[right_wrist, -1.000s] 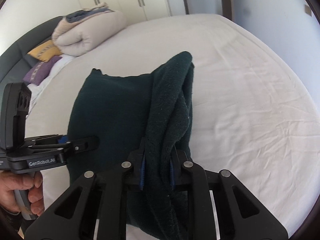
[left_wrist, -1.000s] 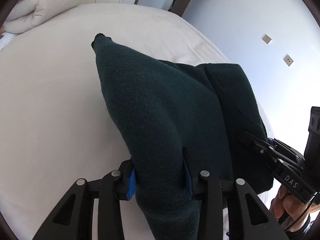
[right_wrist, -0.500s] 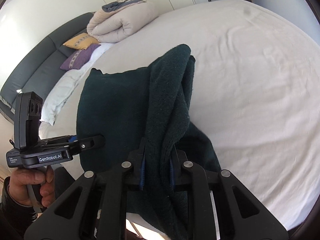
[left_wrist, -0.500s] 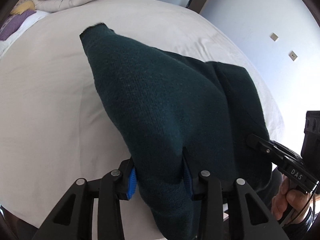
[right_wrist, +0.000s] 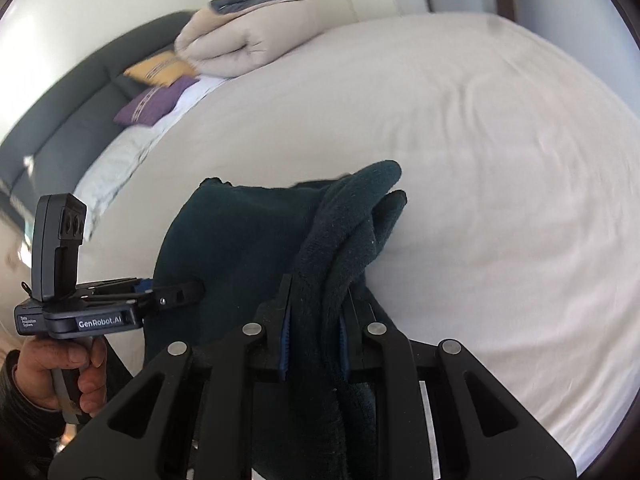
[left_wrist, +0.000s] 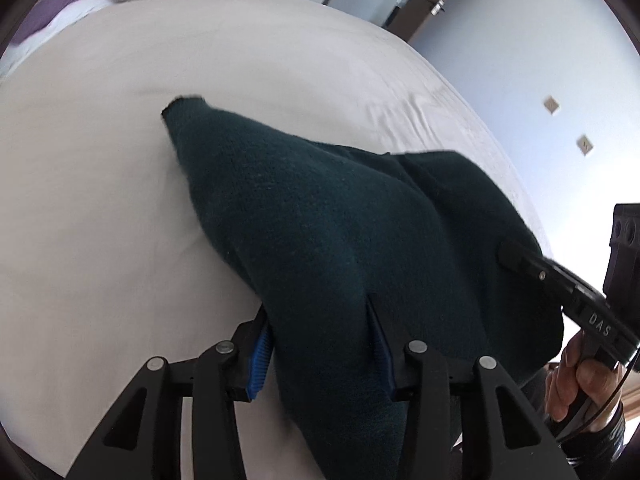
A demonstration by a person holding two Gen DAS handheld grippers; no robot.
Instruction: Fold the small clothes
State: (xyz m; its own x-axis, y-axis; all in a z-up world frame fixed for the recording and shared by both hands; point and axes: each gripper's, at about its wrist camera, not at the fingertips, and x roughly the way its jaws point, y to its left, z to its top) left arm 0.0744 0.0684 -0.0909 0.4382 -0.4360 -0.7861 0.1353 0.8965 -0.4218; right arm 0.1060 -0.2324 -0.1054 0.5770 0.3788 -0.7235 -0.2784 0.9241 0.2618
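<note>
Here, fuzzy dark-green knit garment (left_wrist: 320, 232) on smooth white bedsheet (left_wrist: 100, 200).

- The left gripper (left_wrist: 320, 344) has black skeletal linkage arms with triangular cut-outs, silver round screw heads at the joints, and ribbed blue pads (left_wrist: 259, 354) on the inner faces of its fingers.
- From the right wrist view its side reads "GenRobot.AI" in white, with a black upright camera block on top.
- The right gripper (right_wrist: 314, 334) is built alike; its side reads "DAS".
- Dark sleeves (right_wrist: 16, 408) cover both wrists.
</note>
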